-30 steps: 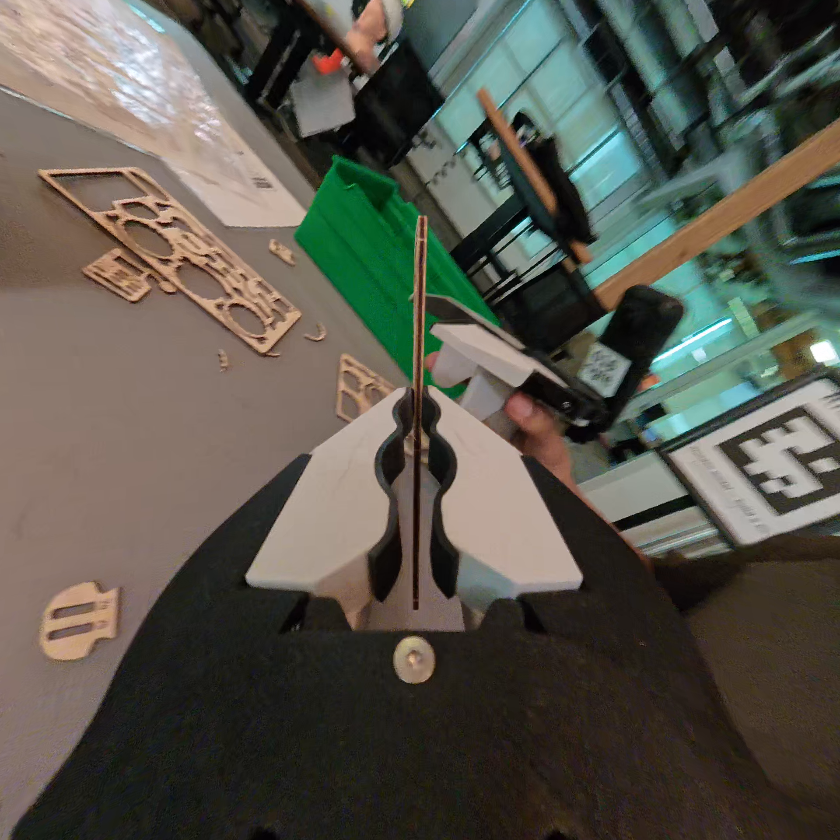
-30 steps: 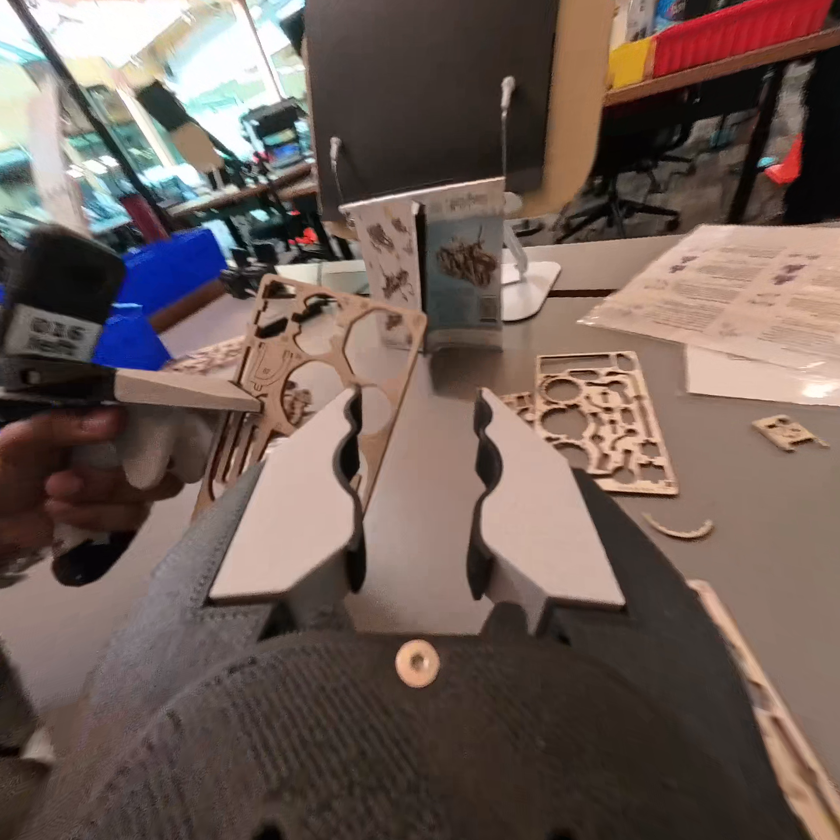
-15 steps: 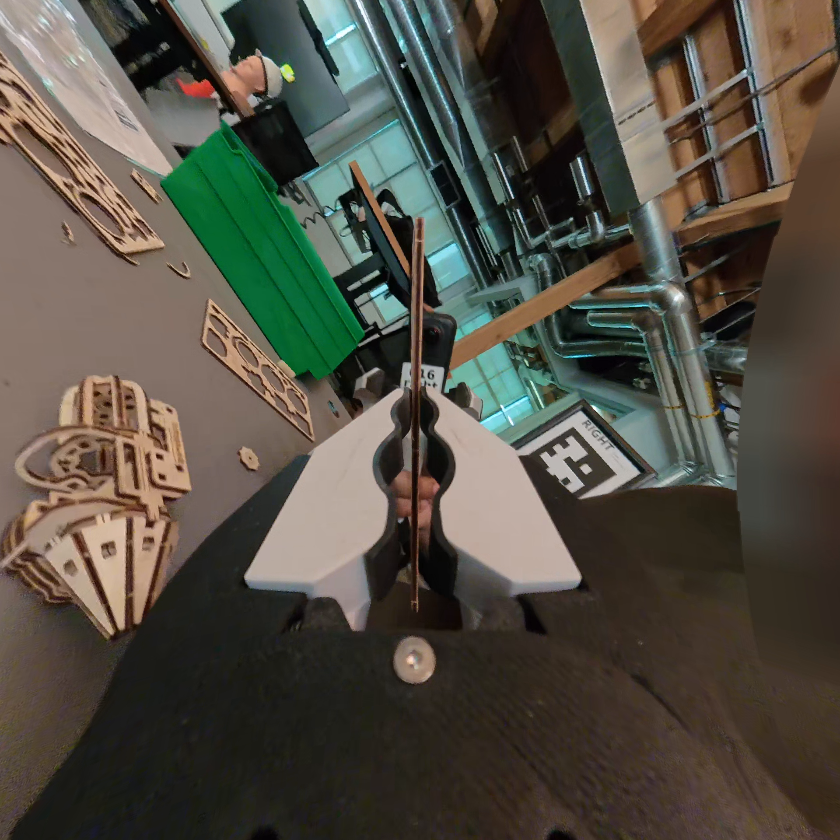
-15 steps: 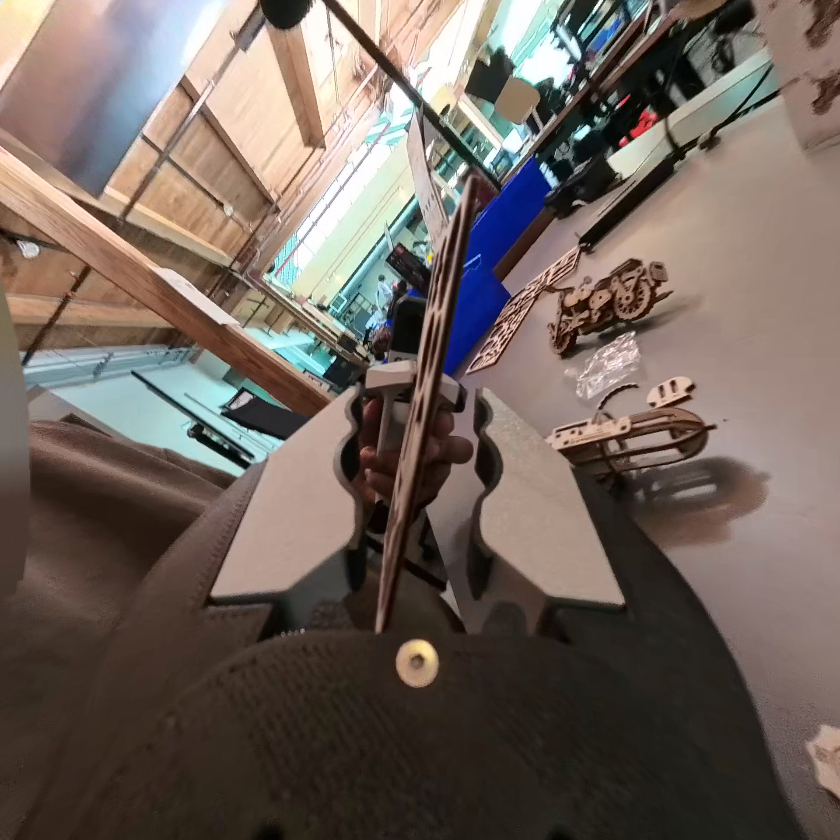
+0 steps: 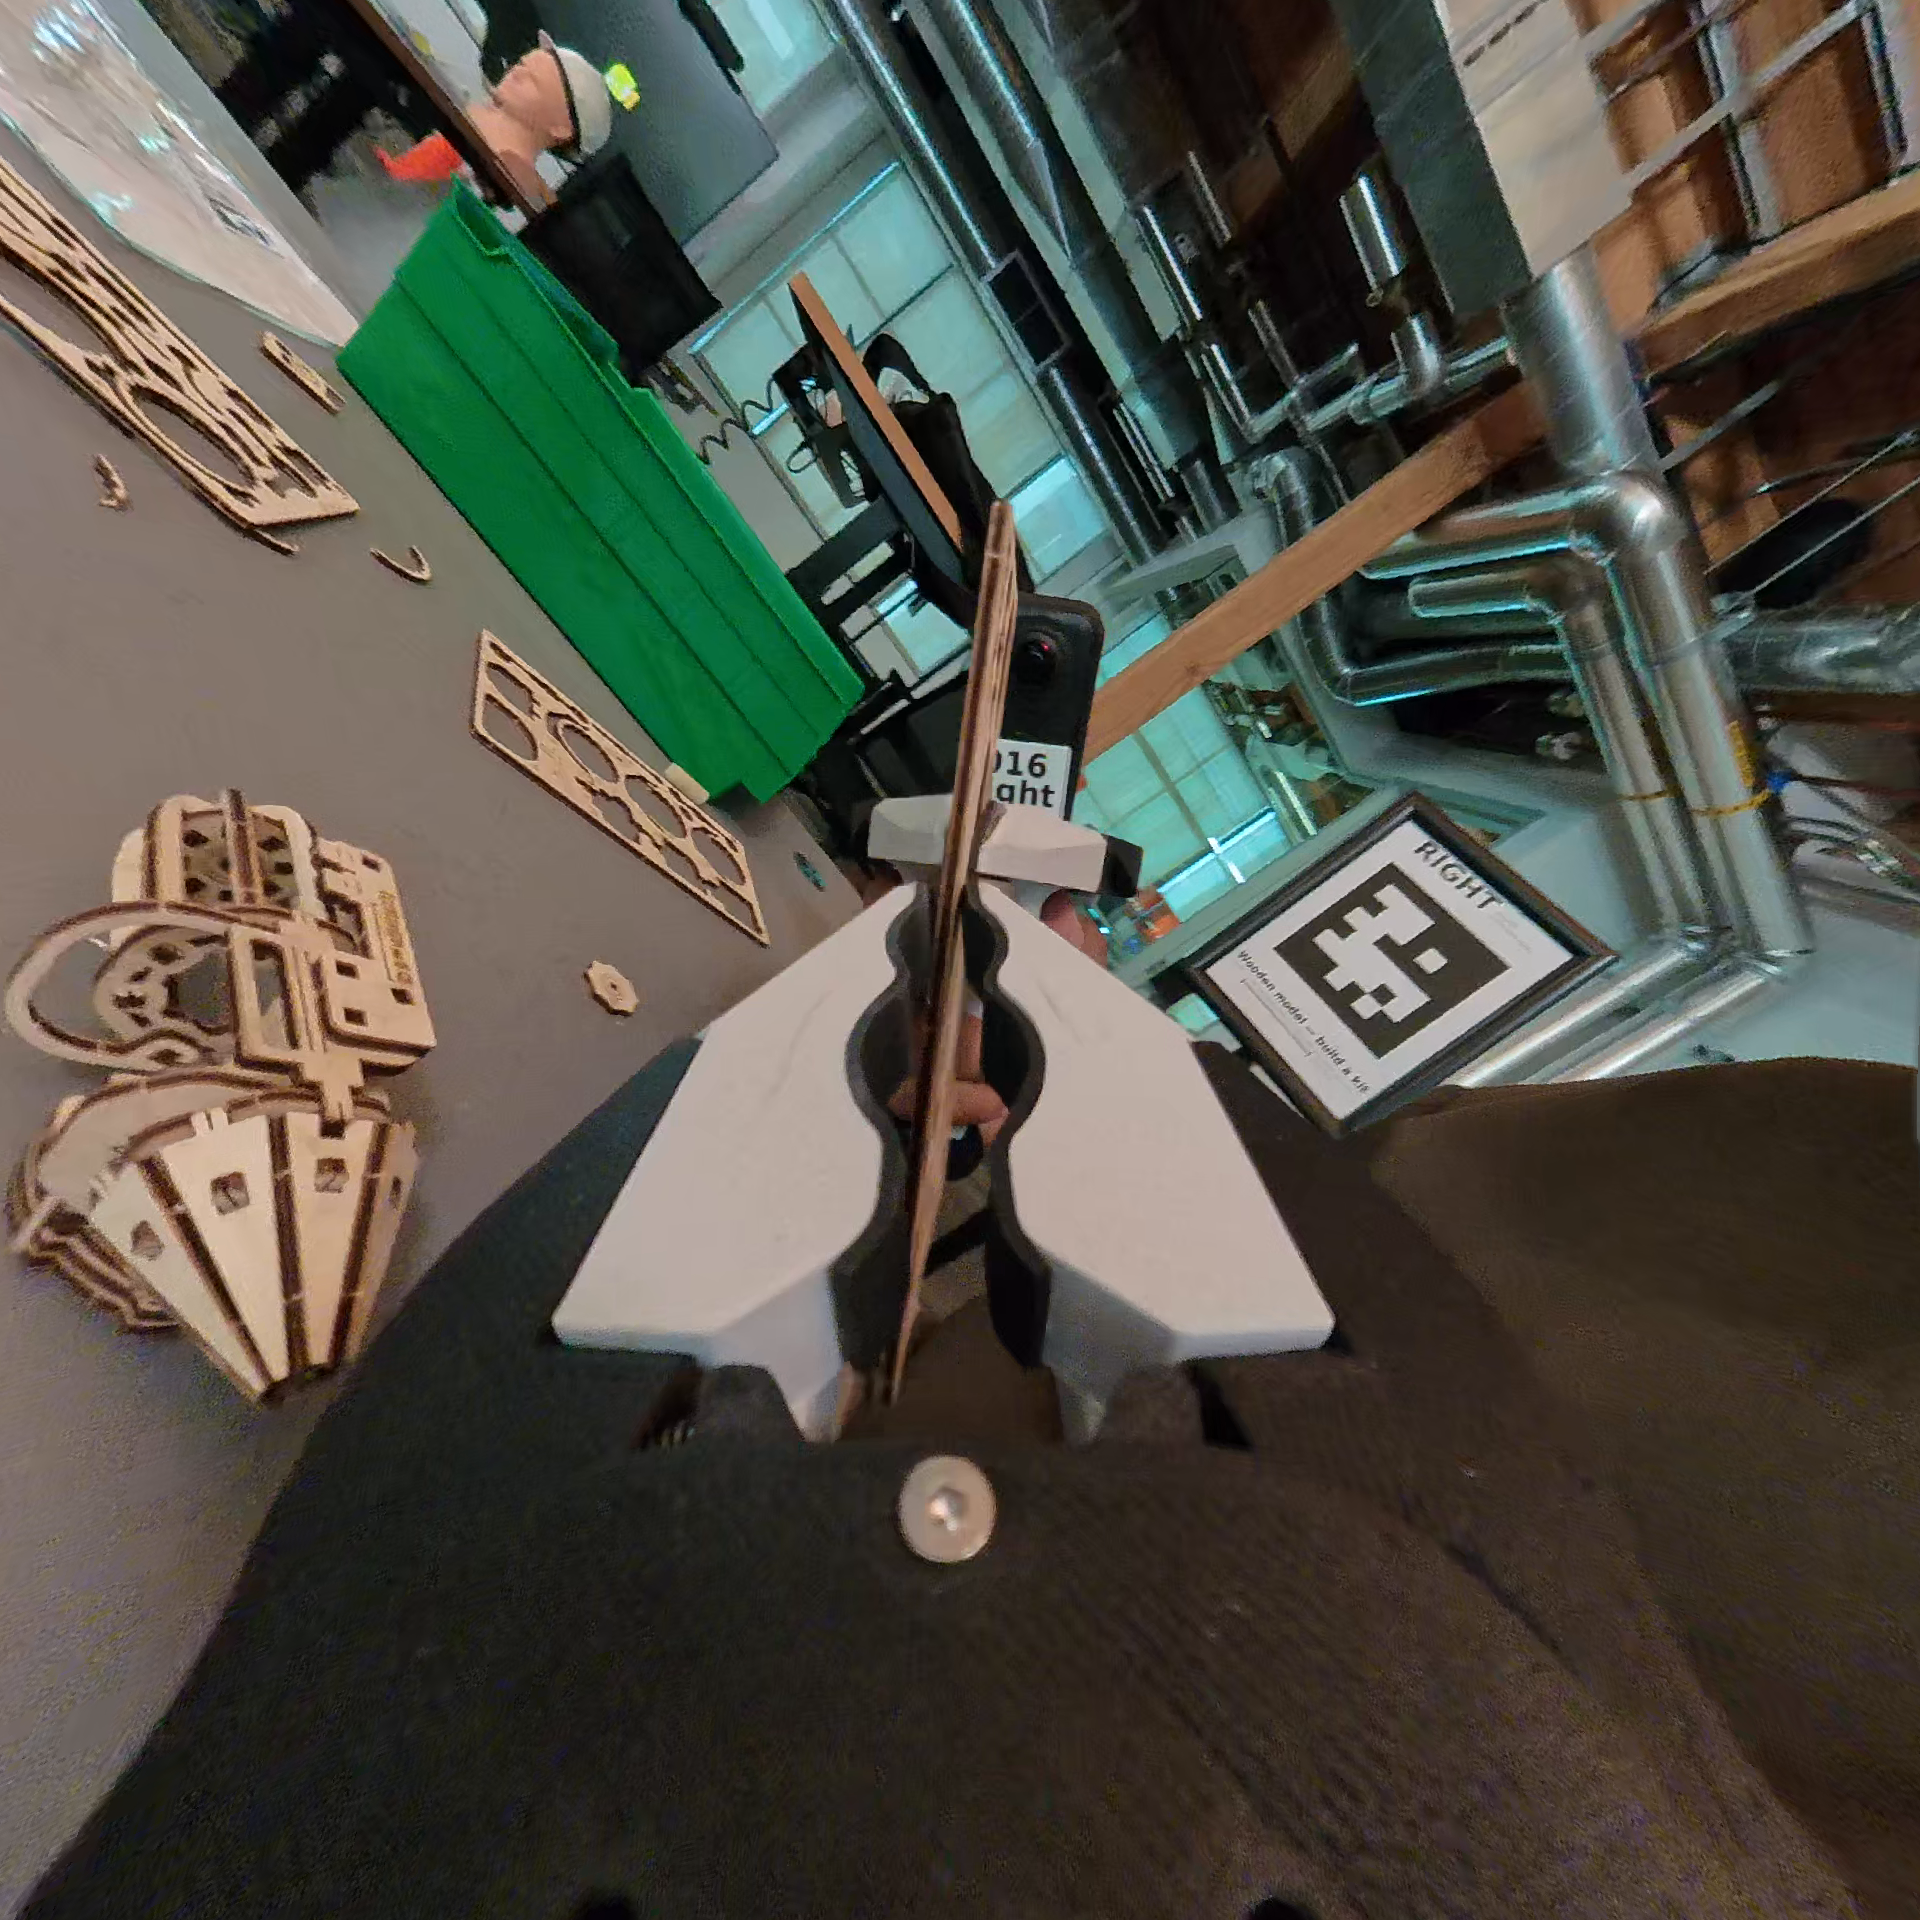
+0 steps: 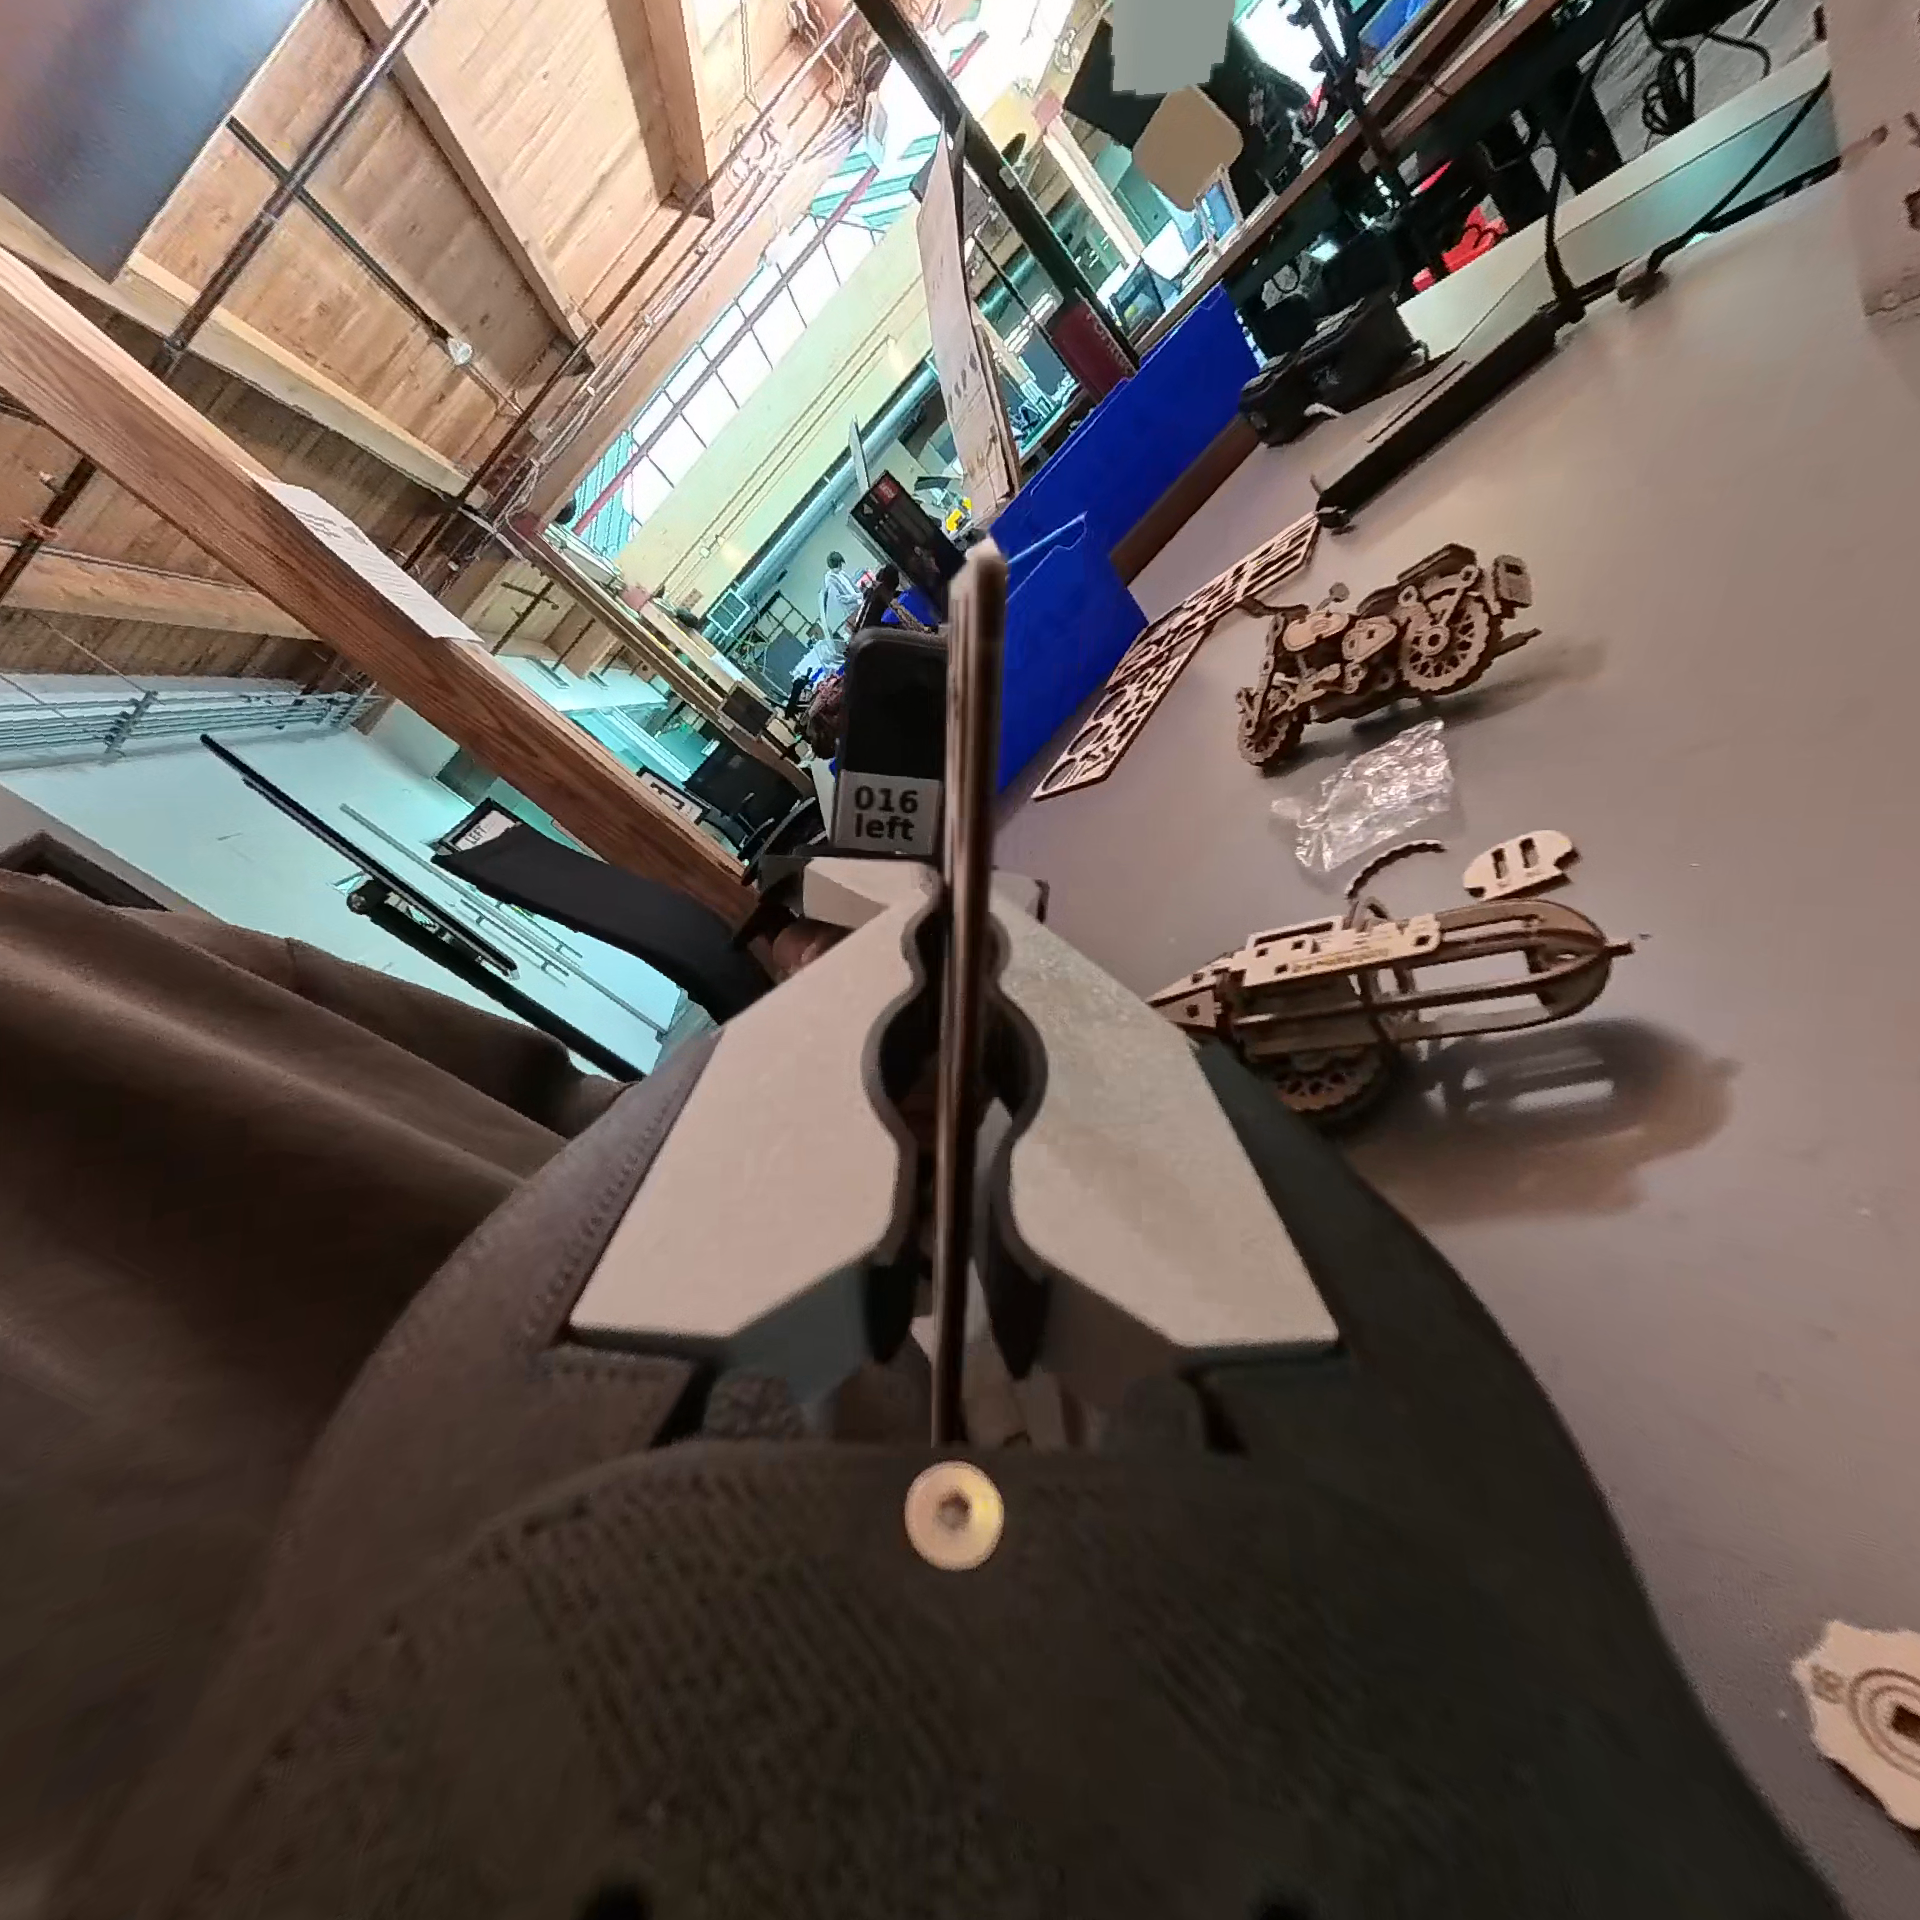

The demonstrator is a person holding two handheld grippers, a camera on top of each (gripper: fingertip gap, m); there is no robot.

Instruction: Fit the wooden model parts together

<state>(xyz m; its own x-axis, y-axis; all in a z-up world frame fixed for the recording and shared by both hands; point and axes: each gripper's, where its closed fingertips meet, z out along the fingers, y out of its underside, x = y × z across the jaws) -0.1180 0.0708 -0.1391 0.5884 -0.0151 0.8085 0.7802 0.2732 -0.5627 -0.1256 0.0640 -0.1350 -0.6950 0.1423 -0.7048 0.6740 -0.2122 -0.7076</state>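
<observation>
Lettered camera sticker (image 5: pixel 1023 779), framed marker sign (image 5: pixel 1392 961)

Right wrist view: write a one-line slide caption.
Right claw shut on thin, edge-on wooden parts sheet; brown wooden motorcycle model on grey table.

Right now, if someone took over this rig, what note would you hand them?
Left claw: the sheet stands edge-on between its fingers, tilted; grip unclear.
Right claw: closed on the same sheet, facing the left claw.
The sheet is held off the table; a half-built model lies there, untouched.
Done: sheet lifted.
Left: no part is being joined yet, so probably all the fitting.
</observation>
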